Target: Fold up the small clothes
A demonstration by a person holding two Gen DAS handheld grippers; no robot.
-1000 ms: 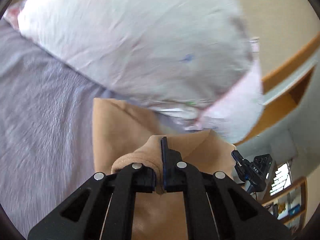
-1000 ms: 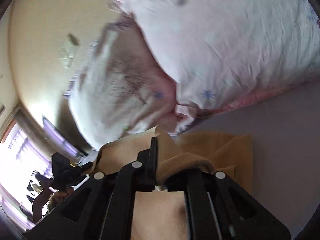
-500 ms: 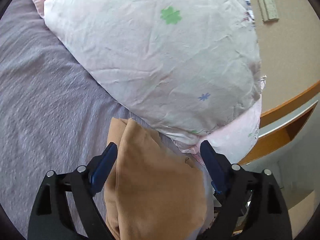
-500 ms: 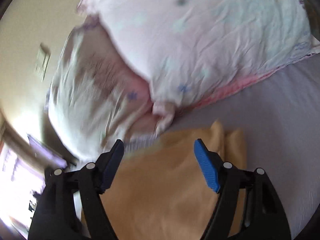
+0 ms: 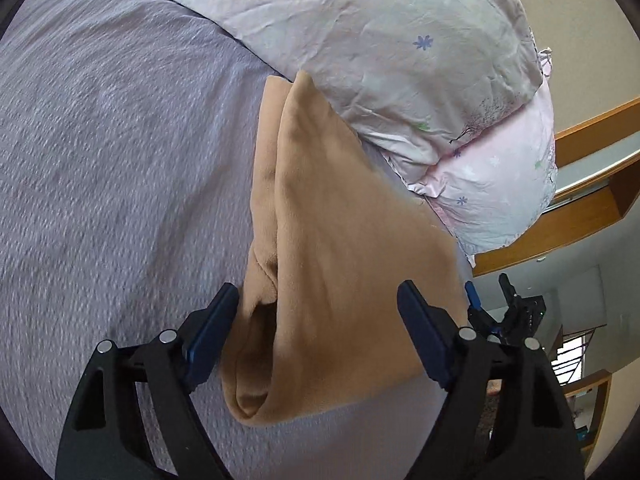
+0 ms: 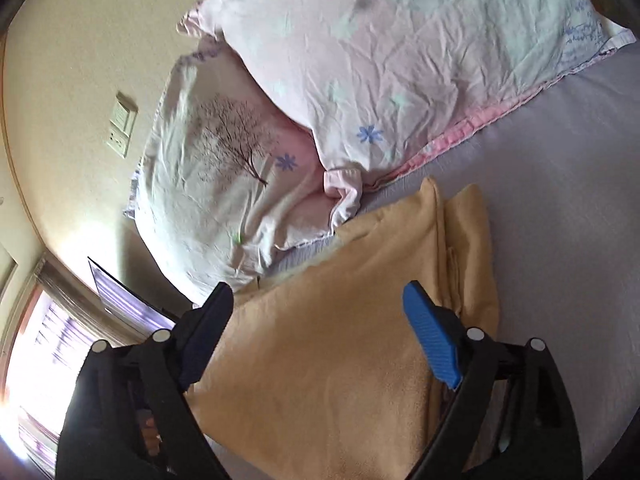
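A tan garment [image 5: 340, 248] lies folded in layers on the grey-purple bedspread [image 5: 112, 168], its far end against the pillows. It also shows in the right wrist view [image 6: 344, 340]. My left gripper [image 5: 318, 324] is open and empty, its blue-padded fingers apart on either side of the garment's near end, just above it. My right gripper [image 6: 318, 320] is open and empty too, hovering over the garment's other end. The right gripper's tip [image 5: 508, 312] shows small at the right in the left wrist view.
Two pale floral pillows [image 5: 400, 48] [image 6: 360, 60] lie stacked against the cream wall behind the garment. A wooden shelf [image 5: 580, 200] stands beside the bed. A wall socket [image 6: 120, 124] and a bright window [image 6: 44, 344] are at the left.
Both grippers were shut on the tan garment one second ago. They have opened, let it go onto the bed and drawn back from it.
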